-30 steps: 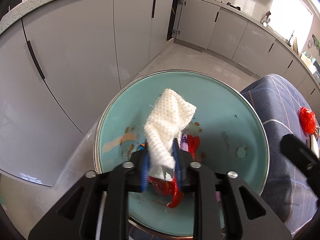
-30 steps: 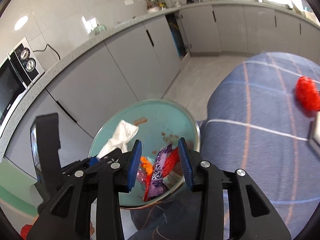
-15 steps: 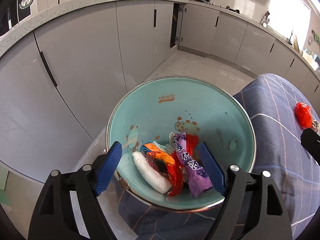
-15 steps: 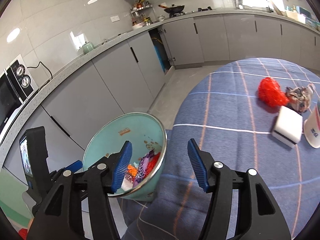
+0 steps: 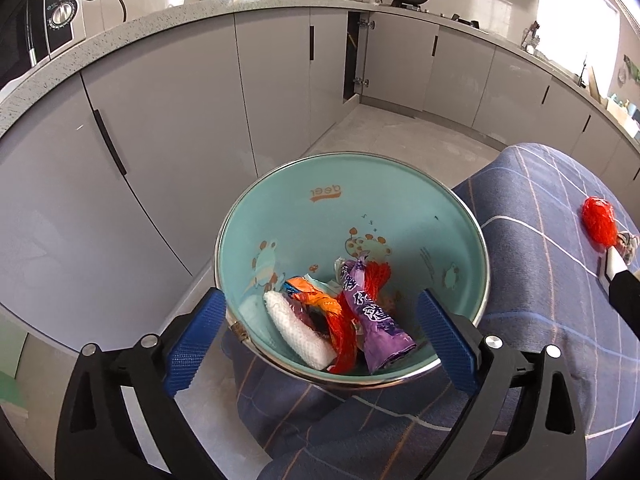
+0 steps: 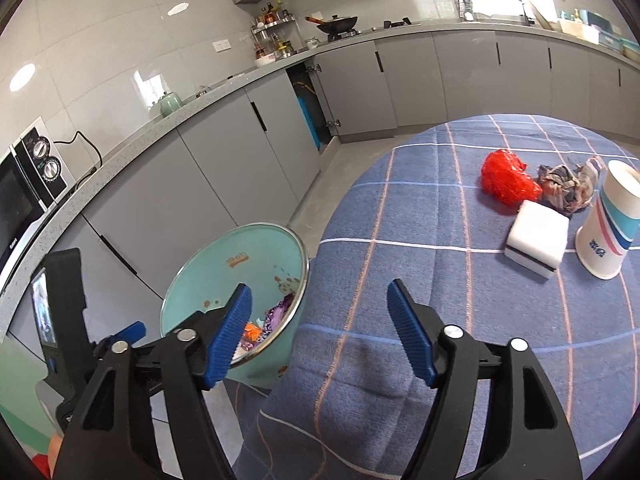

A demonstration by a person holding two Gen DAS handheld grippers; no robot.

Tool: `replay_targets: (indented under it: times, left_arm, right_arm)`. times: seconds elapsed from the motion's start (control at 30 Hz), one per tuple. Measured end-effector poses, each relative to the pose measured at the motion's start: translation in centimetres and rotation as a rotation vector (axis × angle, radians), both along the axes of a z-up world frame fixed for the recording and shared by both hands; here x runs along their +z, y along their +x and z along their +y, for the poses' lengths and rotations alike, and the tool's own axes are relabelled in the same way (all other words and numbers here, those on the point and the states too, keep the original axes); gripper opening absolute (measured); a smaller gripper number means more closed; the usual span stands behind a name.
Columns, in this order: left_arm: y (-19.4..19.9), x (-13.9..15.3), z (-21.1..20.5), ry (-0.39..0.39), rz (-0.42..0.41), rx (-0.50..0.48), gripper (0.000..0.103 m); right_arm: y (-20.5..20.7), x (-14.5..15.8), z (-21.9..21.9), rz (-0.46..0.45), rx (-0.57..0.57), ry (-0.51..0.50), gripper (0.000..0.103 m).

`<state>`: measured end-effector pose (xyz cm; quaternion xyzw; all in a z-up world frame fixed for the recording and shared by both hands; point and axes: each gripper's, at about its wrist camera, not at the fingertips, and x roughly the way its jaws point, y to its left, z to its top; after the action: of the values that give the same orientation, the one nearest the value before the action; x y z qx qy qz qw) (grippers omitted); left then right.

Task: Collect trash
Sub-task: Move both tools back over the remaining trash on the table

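Both drops done — left gripper (image 5: 320, 338) and right gripper (image 6: 320, 330) just spread, empty; white wad (image 5: 298, 330), purple wrapper (image 5: 374, 320) now in teal bin (image 5: 320, 216). I go next for red bag (image 6: 508, 182).

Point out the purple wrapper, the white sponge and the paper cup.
purple wrapper (image 5: 376, 320), left wrist view, middle of the wrapper.
white sponge (image 6: 538, 234), right wrist view, top face.
paper cup (image 6: 608, 232), right wrist view, side wall.

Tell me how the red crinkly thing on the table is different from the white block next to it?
The red crinkly wrapper is crumpled and lumpy; the white block is boxy with flat sides. The wrapper is bright red and shiny all over; the block is plain white with a dark strip along its bottom edge. Both lie on the blue checked tablecloth, not yet in the bin.
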<state>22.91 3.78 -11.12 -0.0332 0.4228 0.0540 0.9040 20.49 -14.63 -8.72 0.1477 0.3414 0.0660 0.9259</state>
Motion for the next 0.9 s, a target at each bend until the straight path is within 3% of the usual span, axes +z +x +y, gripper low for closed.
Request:
replay_targets:
  times: [0.3,0.9]
  left_arm:
    - [-0.9,0.3,-0.4,0.007,-0.003,-0.001,0.097]
    - [-2.7,-0.5,-2.1,-0.017,0.016,-0.040,0.097]
  right_arm:
    - [-0.9,0.2,-1.0,-0.025,-0.041,-0.025,0.087]
    - [-3.0,-0.7,-2.2,-0.009,-0.063,-0.099,0.087]
